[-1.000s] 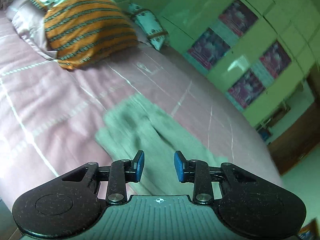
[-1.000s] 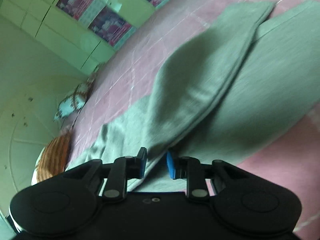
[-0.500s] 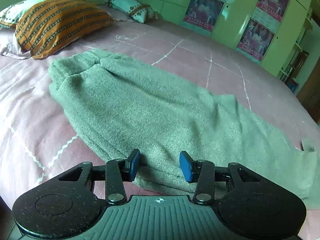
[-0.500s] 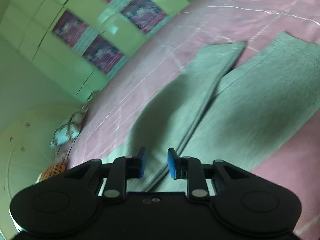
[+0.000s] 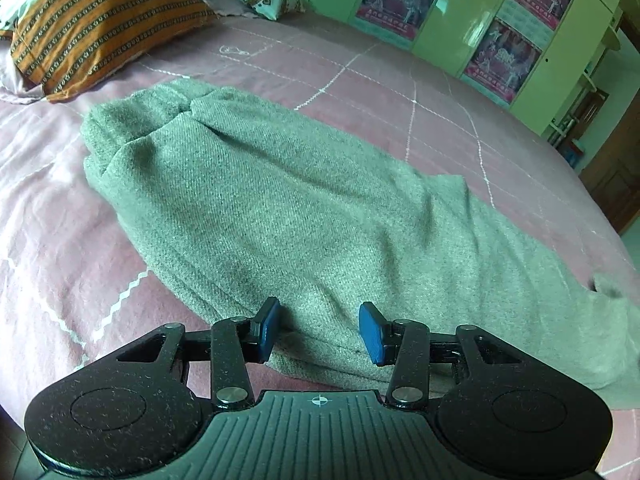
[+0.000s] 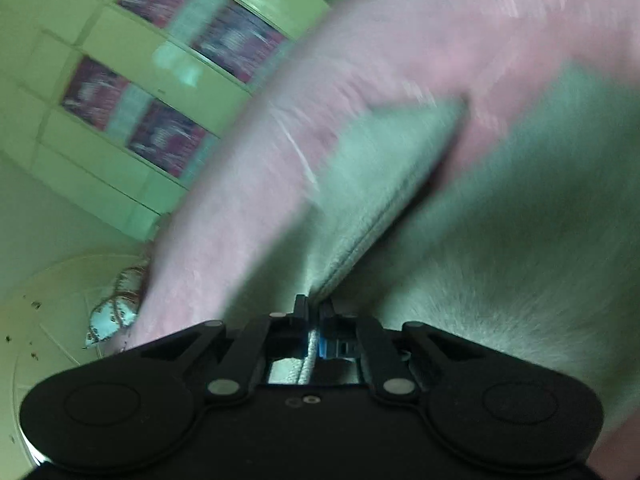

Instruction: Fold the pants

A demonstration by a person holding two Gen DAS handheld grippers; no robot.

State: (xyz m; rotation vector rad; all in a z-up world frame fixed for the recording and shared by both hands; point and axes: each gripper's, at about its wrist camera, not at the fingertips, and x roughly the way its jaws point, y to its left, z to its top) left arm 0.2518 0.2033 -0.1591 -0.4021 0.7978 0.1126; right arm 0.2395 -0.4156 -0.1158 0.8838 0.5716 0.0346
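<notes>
- One pair of green pants (image 5: pixel 304 208) lies across the pink bed (image 5: pixel 380 80); two pillows sit far left.
- Left tool (image 5: pixel 318 334) gapes, empty, over the pants' near edge.
- Right tool (image 6: pixel 314 316), blurred, pinches a pants seam.

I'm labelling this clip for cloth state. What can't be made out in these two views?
- Right wrist view: motion blur smears the pants and bedspread.
- Right gripper: its own body hides how much cloth it pinches.
- Left wrist view: left gripper covers the pants' near edge; the frame cuts their right end.
</notes>
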